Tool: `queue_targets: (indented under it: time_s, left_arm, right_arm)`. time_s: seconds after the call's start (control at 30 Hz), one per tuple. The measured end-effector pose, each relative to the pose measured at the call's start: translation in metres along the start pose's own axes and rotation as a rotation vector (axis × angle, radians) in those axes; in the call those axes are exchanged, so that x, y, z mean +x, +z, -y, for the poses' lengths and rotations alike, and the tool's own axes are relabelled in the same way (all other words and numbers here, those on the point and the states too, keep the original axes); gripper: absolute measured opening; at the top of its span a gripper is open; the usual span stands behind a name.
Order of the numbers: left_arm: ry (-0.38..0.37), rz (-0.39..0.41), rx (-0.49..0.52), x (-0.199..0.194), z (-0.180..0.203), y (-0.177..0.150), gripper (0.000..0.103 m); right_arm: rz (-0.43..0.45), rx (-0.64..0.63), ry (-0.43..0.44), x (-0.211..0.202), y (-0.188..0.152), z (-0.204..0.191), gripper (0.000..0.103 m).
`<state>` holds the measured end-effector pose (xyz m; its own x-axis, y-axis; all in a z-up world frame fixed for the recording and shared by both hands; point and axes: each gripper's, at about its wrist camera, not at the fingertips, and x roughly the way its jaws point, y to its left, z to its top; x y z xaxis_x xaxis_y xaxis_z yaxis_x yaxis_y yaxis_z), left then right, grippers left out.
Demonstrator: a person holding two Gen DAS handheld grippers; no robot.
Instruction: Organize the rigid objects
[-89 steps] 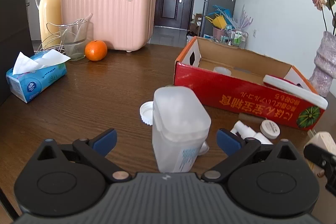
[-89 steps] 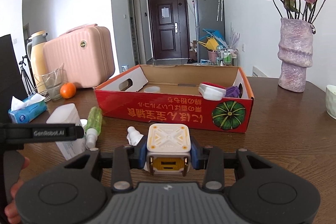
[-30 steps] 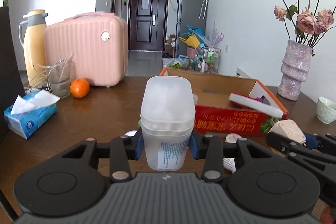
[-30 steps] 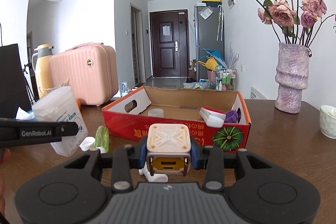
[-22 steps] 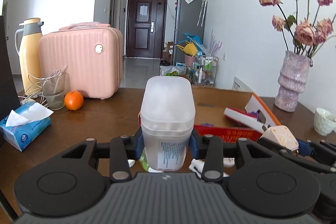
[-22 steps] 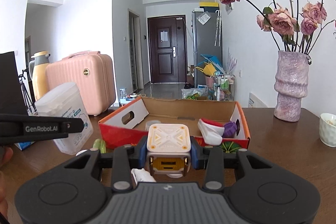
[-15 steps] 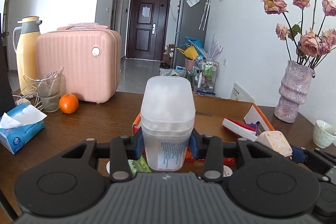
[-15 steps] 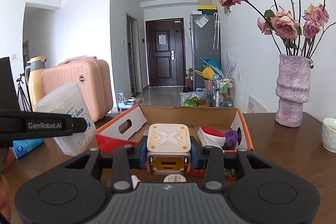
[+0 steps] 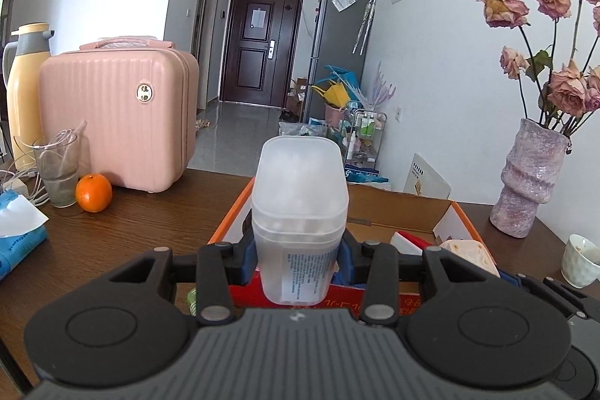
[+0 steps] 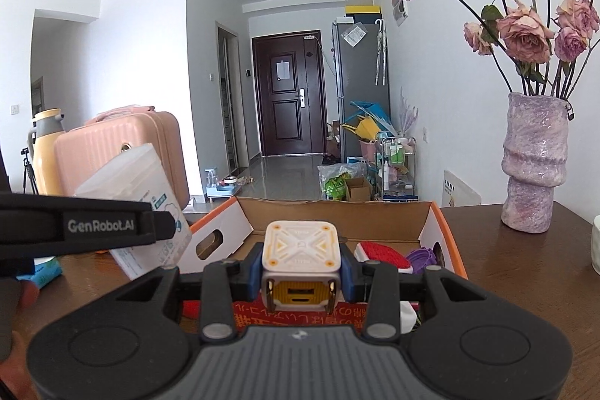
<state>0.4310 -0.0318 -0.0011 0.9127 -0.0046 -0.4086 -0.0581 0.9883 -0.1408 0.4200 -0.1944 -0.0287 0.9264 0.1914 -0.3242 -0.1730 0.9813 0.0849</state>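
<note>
Left gripper (image 9: 299, 263) held level above the counter (image 9: 157, 216), aimed at the near left wall of the box (image 9: 397, 208); jaws closed on the lower body of the tub (image 9: 299, 201), blue pads on both sides. Tub is in the air, long axis vertical, lid end up, printed label toward the camera; in the right wrist view it leans slightly. Behind it, far left on the counter: flask (image 9: 26, 89), glass (image 9: 58, 171), orange (image 9: 93, 193), suitcase (image 9: 120, 115). Right gripper (image 10: 302, 274) level, aimed into the box from its near side; jaws closed on the cube (image 10: 302, 263), patterned face up, yellow port face toward the camera. Cube hangs over the box's near wall. Vase (image 10: 534, 160) far right.
</note>
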Motion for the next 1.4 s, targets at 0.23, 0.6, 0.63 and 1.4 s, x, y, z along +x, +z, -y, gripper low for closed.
queue_targets:
  time_s: [0.23,0.6,0.63,1.4]
  left_arm:
    - [0.007,-0.018,-0.009,0.024,-0.003,0.006,0.042]
    - [0.009,-0.027,0.004,0.058,-0.002,0.015,0.042]
    - [0.009,-0.028,0.005,0.061,-0.002,0.016,0.042]
    - [-0.017,-0.07,0.061,0.122,-0.005,0.028,0.042]
  right_arm:
    - [-0.012,0.002,-0.004,0.019,0.003,0.0,0.038]
    - [-0.044,-0.014,-0.029,0.05,0.008,-0.005,0.038]
    - [-0.046,-0.014,-0.031,0.053,0.008,-0.005,0.038]
    - [-0.113,-0.033,-0.099,0.108,0.014,-0.008,0.038]
